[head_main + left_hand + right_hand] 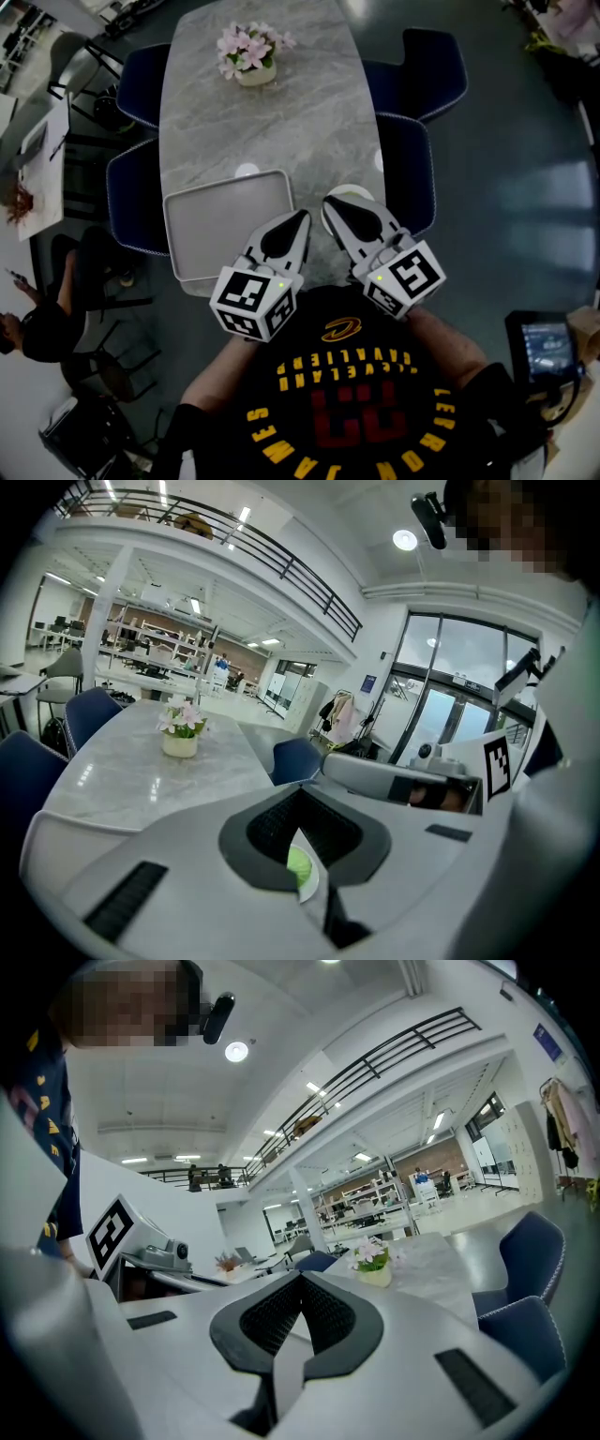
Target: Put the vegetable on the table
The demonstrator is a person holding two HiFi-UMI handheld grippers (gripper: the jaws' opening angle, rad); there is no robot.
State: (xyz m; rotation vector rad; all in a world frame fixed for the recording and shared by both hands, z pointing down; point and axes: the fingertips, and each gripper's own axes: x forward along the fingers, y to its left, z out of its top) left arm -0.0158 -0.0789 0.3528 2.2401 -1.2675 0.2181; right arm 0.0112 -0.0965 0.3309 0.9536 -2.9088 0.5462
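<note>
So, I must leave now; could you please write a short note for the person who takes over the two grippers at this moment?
Left gripper: shut, nothing in it, held near the chest above the table's near end.
Right gripper: shut, nothing in it, close beside the left one.
Vegetable: a green piece on a white plate, mostly hidden below the right gripper.
Grey tray: on the table, near left.
Done: nothing visible; the vegetable is not yet gripped.
Left: open one gripper, take the vegetable off the plate, and probably set it on bare tabletop.
</note>
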